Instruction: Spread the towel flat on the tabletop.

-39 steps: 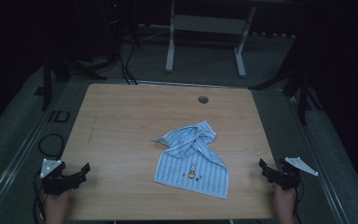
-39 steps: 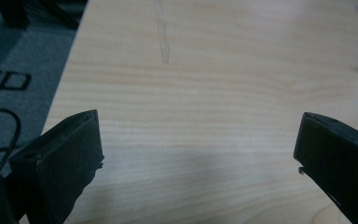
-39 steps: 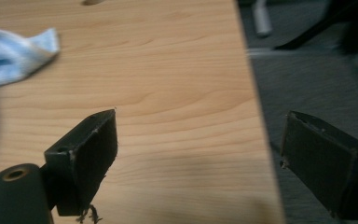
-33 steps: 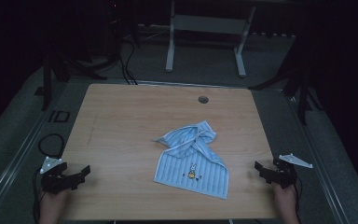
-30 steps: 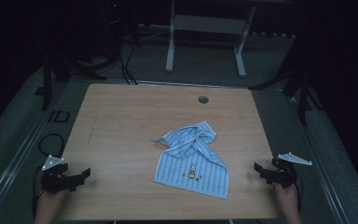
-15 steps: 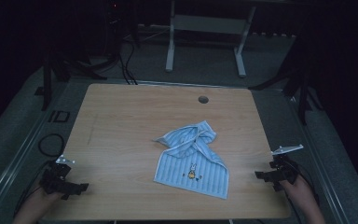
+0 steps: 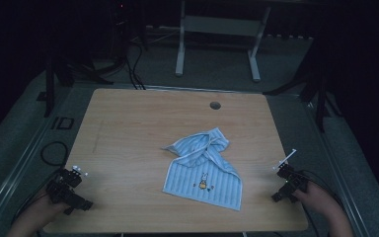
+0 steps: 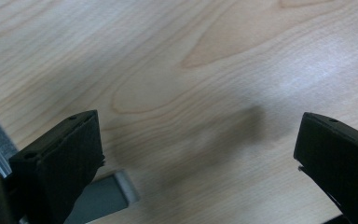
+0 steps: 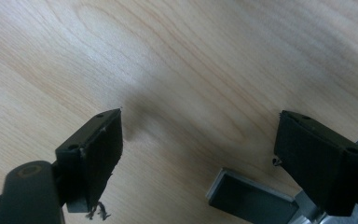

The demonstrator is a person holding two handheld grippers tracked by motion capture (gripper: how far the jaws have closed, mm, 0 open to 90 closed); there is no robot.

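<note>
Striped cloth (image 7: 203, 168), pale blue with a small printed figure near its lower hem, lies crumpled right of centre on the tabletop (image 7: 128, 128), its upper part bunched into a twisted fold and its lower part spread flat. I judge it light, soft and limp: it should drape and slide on the smooth wood instead of keeping its shape, so a single pinch would lift one point and leave the rest trailing. The best holds, as I read it, are the two free lower corners of the flat panel, or the raised ridge of the bunched fold, where fabric stands proud of the wood. Left hand-held gripper (image 7: 76, 195) sits at the near left corner of the tabletop, well apart from the cloth; in the left gripper view its jaws stand wide apart over bare wood with nothing between them (image 8: 198, 154). Right hand-held gripper (image 7: 281, 192) sits near the right edge, likewise clear of the cloth, jaws spread and empty (image 9: 198, 149). A round cable hole (image 7: 215, 105) marks the far side of the tabletop
</note>
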